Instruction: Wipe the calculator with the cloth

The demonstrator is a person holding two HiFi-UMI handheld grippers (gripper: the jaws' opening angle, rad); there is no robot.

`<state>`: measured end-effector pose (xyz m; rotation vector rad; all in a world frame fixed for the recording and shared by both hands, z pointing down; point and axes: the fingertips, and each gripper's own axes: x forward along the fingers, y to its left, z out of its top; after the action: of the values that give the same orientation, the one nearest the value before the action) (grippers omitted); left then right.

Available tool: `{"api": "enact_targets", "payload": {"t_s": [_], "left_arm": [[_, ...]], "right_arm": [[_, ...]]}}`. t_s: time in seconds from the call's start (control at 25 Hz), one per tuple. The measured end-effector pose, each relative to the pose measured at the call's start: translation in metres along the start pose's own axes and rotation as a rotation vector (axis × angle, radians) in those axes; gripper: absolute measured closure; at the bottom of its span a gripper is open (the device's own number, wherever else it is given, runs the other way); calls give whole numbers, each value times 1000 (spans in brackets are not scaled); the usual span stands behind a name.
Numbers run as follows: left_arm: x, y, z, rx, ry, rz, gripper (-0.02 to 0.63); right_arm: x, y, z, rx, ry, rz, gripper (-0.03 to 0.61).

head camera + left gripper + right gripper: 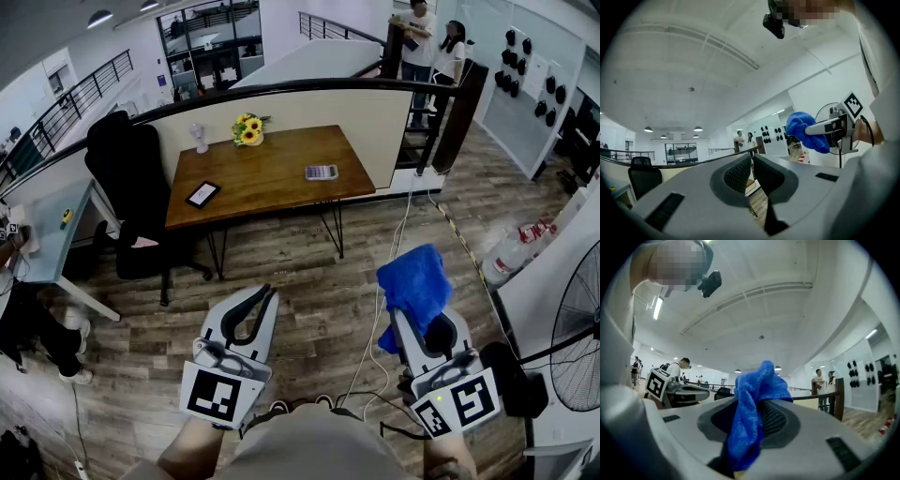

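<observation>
The grey calculator (321, 172) lies on the far right part of a wooden table (272, 187), well ahead of both grippers. My right gripper (413, 302) is held over the floor at lower right, shut on a blue cloth (413, 284) that bunches over its tips. In the right gripper view the cloth (756, 416) hangs between the jaws and hides most of the gap. My left gripper (265, 295) is at lower centre, jaws closed together with nothing between them. From the left gripper view the pads (740, 172) nearly touch, and the cloth (805, 131) shows at the right.
On the table are also a dark tablet (202, 194), sunflowers (248, 129) and a small white figure (198, 137). A black chair (131, 183) stands at its left. White cables (380, 319) run over the wood floor. A fan (574, 339) stands at right; two persons (429, 42) are behind the partition.
</observation>
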<state>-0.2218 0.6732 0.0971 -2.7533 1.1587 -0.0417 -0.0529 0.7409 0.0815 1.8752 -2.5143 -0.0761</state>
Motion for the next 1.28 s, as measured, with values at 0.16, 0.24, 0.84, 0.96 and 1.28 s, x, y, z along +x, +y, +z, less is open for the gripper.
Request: {"api": "enact_targets", "payload": {"t_s": [0.16,0.24,0.84,0.96,1.28], "left_arm": [[18,-5,-5,2,9,1,591],[26,-10,-7,4,15,3,591],[74,-28,-24,-1,52,12,591],[89,-24,-29,10,53,6,591],[137,1,-48,0,65,-26,591]], "right_arm": [[5,-17,-5,45,-20,14,440],[6,-28,-10,54,-14,20,439],[20,-80,-40,109,19,52,439],[32,-87,-45,107,23,59,437],[84,-110,-60,109,41,51,436]]}}
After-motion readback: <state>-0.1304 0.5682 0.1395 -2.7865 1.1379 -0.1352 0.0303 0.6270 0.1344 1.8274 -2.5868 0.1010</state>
